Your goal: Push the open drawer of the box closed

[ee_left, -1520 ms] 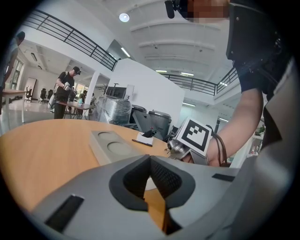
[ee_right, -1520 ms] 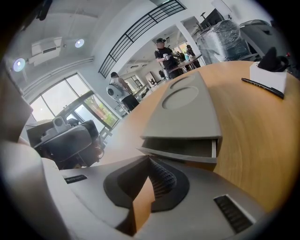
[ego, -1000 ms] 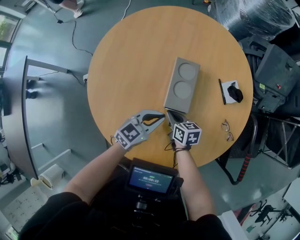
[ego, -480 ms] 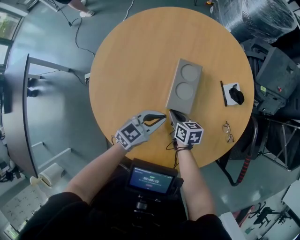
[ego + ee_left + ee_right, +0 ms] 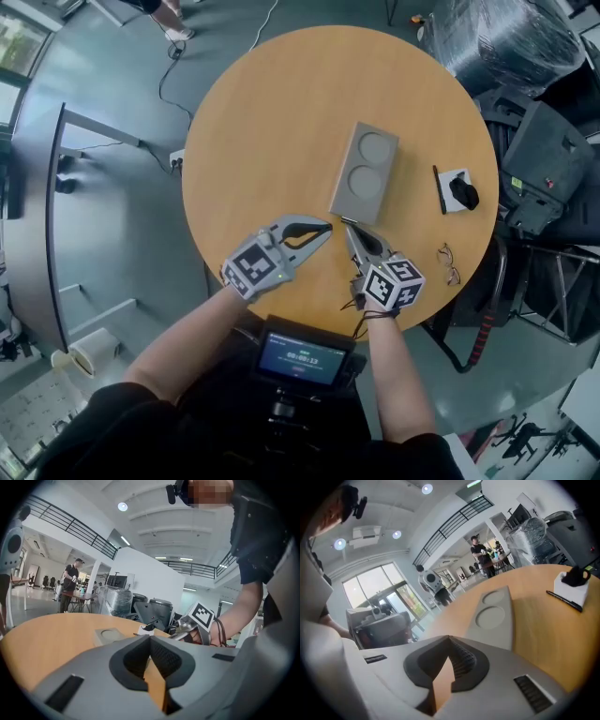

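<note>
Only from the head view: eyeglasses (image 5: 448, 263) near the edge of the round wooden table (image 5: 253, 122), and the grey box (image 5: 364, 174) lying mid-table. From the gripper views alone: a person (image 5: 478, 555) standing far behind. Jaws of the left gripper (image 5: 325, 227) pressed together, empty, apart from the box. Those of the right gripper (image 5: 350, 226) likewise closed on nothing, tips just beside the box's near end.

Open table (image 5: 262, 141) surrounds the box (image 5: 364, 173); pen (image 5: 438, 190) lies well apart.
</note>
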Demonstrator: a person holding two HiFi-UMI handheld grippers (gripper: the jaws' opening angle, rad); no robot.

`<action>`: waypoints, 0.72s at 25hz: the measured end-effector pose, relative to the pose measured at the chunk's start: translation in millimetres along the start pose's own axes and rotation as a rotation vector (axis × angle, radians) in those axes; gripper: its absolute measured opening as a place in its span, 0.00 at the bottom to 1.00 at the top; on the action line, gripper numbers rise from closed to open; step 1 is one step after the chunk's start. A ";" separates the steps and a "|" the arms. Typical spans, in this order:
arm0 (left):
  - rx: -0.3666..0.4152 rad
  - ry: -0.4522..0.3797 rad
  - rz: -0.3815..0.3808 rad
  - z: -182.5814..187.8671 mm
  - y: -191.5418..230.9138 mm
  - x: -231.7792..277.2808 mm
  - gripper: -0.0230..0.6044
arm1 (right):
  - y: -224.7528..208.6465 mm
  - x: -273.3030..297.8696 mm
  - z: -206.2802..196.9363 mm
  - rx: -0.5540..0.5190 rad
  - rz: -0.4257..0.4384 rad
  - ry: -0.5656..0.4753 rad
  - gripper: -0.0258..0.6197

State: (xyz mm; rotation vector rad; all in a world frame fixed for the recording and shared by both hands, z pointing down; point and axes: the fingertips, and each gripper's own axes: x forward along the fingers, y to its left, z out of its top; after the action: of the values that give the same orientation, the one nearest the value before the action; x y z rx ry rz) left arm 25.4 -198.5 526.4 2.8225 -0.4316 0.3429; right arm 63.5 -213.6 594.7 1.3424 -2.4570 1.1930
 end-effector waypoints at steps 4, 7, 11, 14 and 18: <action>0.032 -0.070 -0.015 54.7 -25.3 -16.7 0.07 | 48.9 -46.6 61.8 -0.099 0.105 -0.149 0.07; 0.041 -0.108 -0.031 89.5 -45.8 -31.8 0.07 | 91.5 -82.2 96.0 -0.249 0.153 -0.217 0.07; 0.062 -0.142 -0.060 134.9 -76.5 -55.4 0.07 | 150.9 -125.7 123.4 -0.432 0.194 -0.271 0.07; 0.079 -0.168 -0.070 165.4 -100.9 -73.6 0.07 | 191.3 -157.8 130.6 -0.517 0.229 -0.292 0.07; 0.135 -0.187 -0.077 201.3 -132.0 -95.4 0.07 | 236.0 -200.4 143.4 -0.593 0.262 -0.334 0.07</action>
State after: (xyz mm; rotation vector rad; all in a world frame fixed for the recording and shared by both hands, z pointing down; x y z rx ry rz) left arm 17.6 -111.3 282.7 3.0063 -0.3475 0.0955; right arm 46.4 -103.6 272.2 1.1308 -2.9413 0.2097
